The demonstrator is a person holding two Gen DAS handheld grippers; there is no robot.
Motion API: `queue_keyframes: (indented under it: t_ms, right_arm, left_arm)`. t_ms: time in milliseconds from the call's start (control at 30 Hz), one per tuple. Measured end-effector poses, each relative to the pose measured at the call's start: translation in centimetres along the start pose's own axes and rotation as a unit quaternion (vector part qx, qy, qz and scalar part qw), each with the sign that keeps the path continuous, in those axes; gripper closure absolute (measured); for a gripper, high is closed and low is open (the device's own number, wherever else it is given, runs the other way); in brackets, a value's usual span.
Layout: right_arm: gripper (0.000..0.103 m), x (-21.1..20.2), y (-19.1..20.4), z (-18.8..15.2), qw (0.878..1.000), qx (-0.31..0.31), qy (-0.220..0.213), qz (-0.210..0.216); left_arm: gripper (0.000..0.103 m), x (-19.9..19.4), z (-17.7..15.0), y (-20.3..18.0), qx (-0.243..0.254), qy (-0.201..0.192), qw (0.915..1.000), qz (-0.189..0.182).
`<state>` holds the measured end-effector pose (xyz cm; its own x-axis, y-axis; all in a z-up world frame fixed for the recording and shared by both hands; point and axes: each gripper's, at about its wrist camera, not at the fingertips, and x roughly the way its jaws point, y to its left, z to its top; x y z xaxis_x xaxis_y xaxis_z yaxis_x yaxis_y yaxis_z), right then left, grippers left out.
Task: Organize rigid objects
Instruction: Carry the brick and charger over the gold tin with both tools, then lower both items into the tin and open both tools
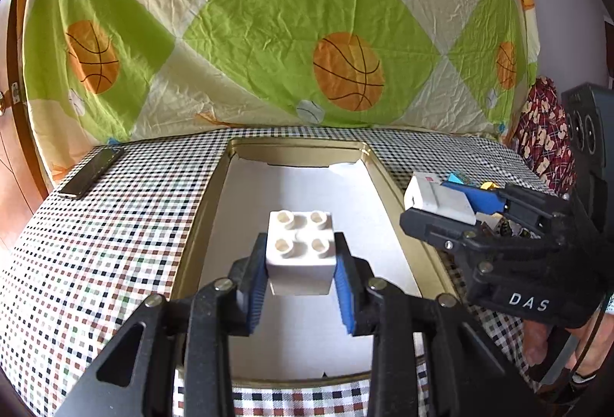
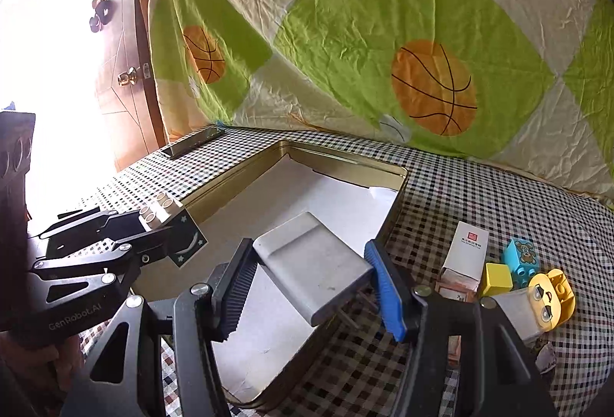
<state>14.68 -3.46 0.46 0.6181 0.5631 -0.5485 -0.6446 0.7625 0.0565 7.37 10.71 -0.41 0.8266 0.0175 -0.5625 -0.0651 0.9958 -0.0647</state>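
My left gripper is shut on a white four-stud toy brick and holds it above the gold tin tray, which is lined with white paper. My right gripper is shut on a white plug adapter, held tilted over the tray's right rim. In the left wrist view the right gripper shows at the right with the adapter. In the right wrist view the left gripper shows at the left with the brick.
On the checked cloth right of the tray lie a small white box, a yellow cube, a blue bear brick and a yellow face brick. A dark flat bar lies at the far left. A patterned sheet hangs behind.
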Motion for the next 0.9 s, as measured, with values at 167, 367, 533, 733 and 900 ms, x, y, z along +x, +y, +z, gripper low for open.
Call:
queue_keyframes:
  t_ms: [167, 367, 533, 733, 900]
  right_arm:
    - [0.043, 2.8, -0.9, 1.3, 1.0, 0.01, 0.027, -0.001]
    - [0.043, 5.4, -1.8, 2.6, 0.999, 0.012, 0.051, -0.002]
    - [0.043, 6.9, -2.1, 3.6, 0.998, 0.005, 0.063, -0.009]
    - [0.042, 8.4, -1.9, 4.2, 0.997, 0.002, 0.076, -0.003]
    - [0.042, 9.5, -1.5, 4.3, 0.997, 0.0, 0.083, -0.003]
  left_arm:
    - [0.073, 2.6, 1.5, 0.5, 0.002, 0.037, 0.9993, 0.0]
    - [0.073, 5.3, 3.1, 1.5, -0.008, 0.078, 0.9969, 0.003]
    - [0.073, 6.6, 4.5, 2.1, -0.006, 0.096, 0.9953, 0.017]
    - [0.073, 8.4, 5.3, 2.7, -0.009, 0.116, 0.9929, 0.022]
    - [0.073, 9.1, 5.5, 3.0, -0.008, 0.125, 0.9917, 0.029]
